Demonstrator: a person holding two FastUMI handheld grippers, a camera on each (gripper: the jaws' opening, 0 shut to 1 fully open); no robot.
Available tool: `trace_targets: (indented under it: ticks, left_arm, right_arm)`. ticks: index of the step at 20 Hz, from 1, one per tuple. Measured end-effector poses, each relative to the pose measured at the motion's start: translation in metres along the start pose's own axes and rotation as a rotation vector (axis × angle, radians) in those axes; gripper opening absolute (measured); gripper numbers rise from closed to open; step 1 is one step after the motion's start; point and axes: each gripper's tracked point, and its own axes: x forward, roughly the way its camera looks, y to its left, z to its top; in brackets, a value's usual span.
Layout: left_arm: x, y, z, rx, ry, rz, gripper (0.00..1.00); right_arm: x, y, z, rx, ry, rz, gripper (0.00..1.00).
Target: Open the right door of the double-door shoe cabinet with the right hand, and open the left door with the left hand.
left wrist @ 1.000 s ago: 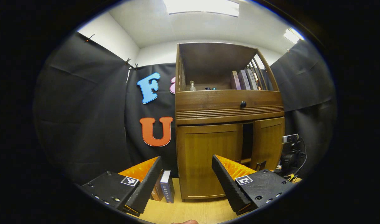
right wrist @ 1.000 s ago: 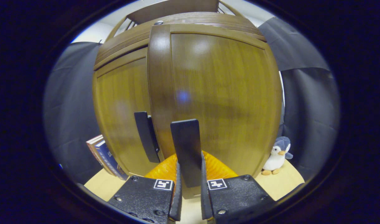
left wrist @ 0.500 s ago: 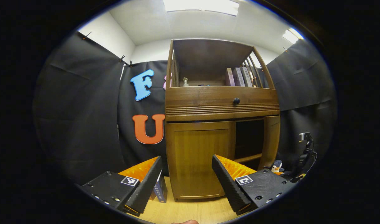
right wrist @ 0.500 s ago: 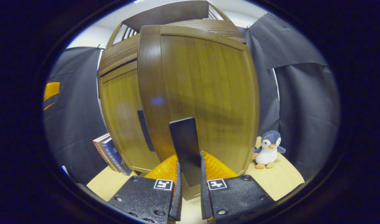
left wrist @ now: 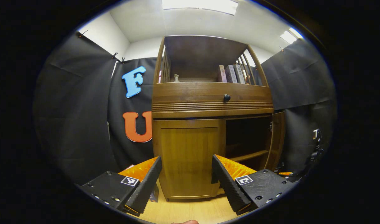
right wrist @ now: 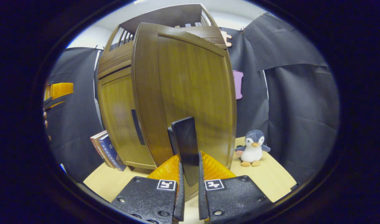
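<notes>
**Right door swung wide on its handle; left door shut and waiting**

Left gripper view: your left gripper [left wrist: 186, 179] is spread wide with nothing between its fingers, and it faces the shoe cabinet [left wrist: 208, 102] from a little way off. The left door [left wrist: 190, 155] sits flush and shut. Its dark handle [left wrist: 214, 179] peeks out low at the inner edge, partly hidden behind your right-hand finger. Beside it the right door [left wrist: 277, 140] stands swung well out, baring the dark shelves [left wrist: 247, 155].

Take that left door by the handle, not the panel. The wood looks stiff, solid and polished, so flat pads would likely slide on its face. Expect a light swing on hinges, with no give in the board.

Right gripper view: your right gripper [right wrist: 189, 183] is closed on the right door's slim black handle [right wrist: 185, 146], both fingers pressing its sides. The door panel [right wrist: 190, 93] fills the space just ahead. The left door's handle [right wrist: 137, 127] shows as a dark vertical strip. A plush penguin [right wrist: 253, 148] stands near the door's sweep, so mind it.
</notes>
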Motion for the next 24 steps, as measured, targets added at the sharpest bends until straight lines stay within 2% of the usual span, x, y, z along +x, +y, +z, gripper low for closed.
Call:
trace_targets:
  ticks: [6,7,14,22,23,24]
  left_arm:
    - [0.006,-0.024,-0.006,-0.003,0.019,-0.047,0.97]
    - [0.007,-0.028,-0.007,-0.003,0.023,-0.054,1.0]
    - [0.015,-0.059,-0.012,-0.006,0.043,-0.107,0.97]
    - [0.022,-0.092,-0.022,-0.019,0.074,-0.164,0.97]
    - [0.023,-0.098,-0.024,-0.021,0.083,-0.178,1.0]
    - [0.025,-0.102,-0.026,-0.023,0.09,-0.186,0.97]
  right_arm:
    - [-0.017,-0.026,0.001,0.0,0.02,-0.076,0.17]
    - [-0.021,-0.032,0.0,-0.002,0.027,-0.094,0.17]
    - [-0.041,-0.081,0.003,0.034,0.028,-0.2,0.07]
    - [-0.059,-0.115,0.002,0.063,0.053,-0.258,0.06]
    - [-0.061,-0.119,0.003,0.059,0.05,-0.263,0.06]
    - [-0.064,-0.125,0.004,0.056,0.048,-0.269,0.06]
